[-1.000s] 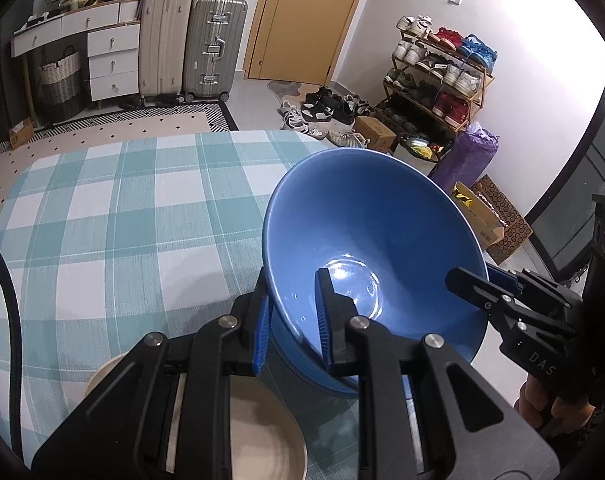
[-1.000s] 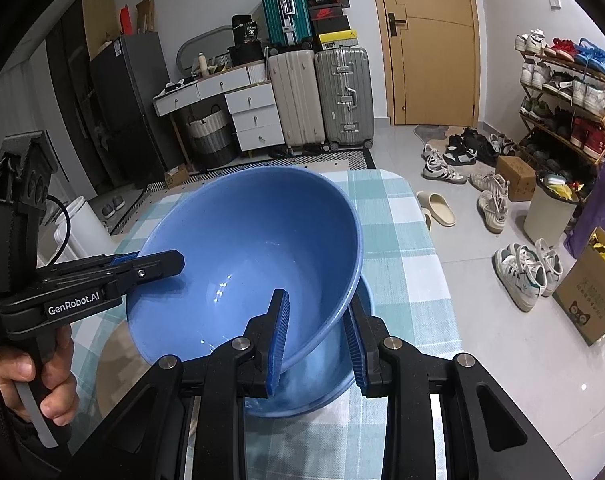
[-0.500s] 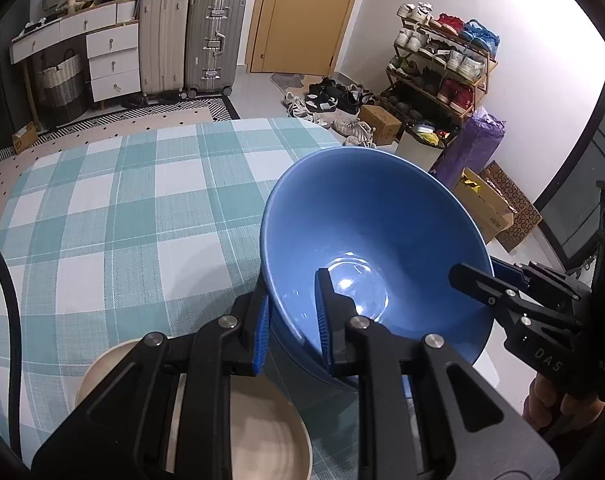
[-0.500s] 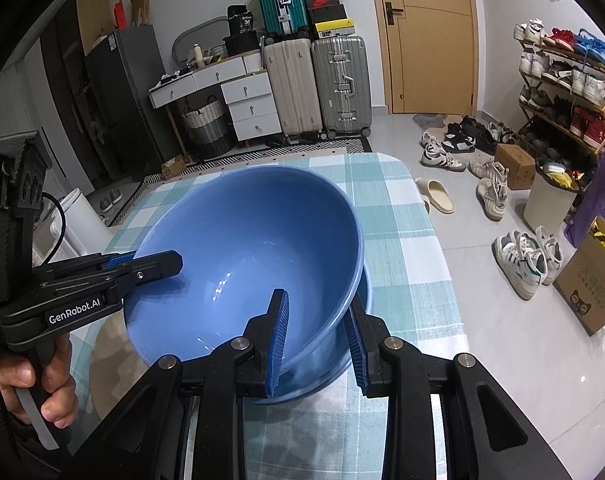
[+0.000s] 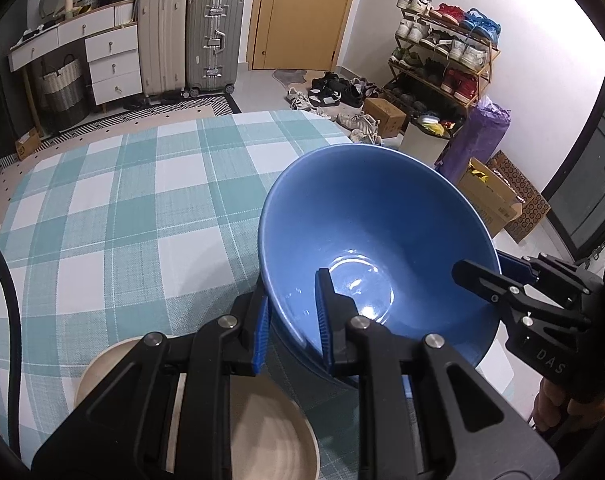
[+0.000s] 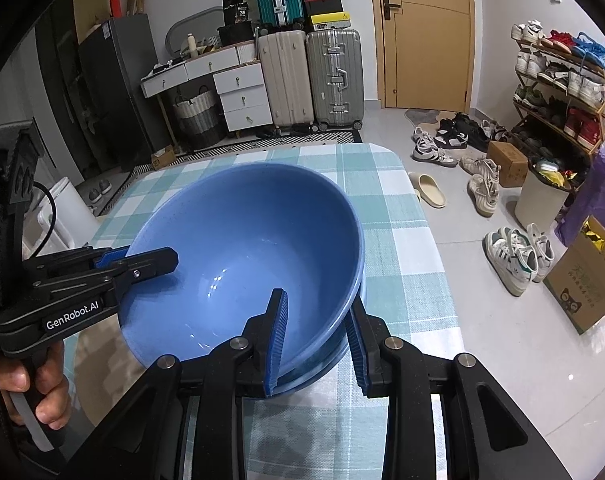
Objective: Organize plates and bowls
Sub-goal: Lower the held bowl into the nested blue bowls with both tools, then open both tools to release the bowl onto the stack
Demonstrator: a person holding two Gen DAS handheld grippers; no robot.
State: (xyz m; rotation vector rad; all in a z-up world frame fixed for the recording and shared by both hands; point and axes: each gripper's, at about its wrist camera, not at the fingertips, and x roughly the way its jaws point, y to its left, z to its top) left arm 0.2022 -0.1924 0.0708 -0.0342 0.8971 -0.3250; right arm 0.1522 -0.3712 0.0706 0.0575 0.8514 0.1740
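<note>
The teal-and-white checked tablecloth (image 5: pixel 102 216) fills the left of the left wrist view. Mid-frame, the deep glossy blue bowl (image 5: pixel 366 240) sits nested in a second blue bowl (image 6: pixel 342 344), seen best from the right wrist. The left gripper (image 5: pixel 290 320) pinches the upper bowl's rim; the right gripper (image 6: pixel 316 336) clamps both rims. Only the left view shows the round beige plate (image 5: pixel 270 432), bottom centre.

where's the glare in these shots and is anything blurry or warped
Left wrist view: white glare on the blue bowl bottom, right wall blown out, beige plate near the lens soft. Right wrist view: faint glints inside the bowl, door bowed by fisheye, corners dark.
</note>
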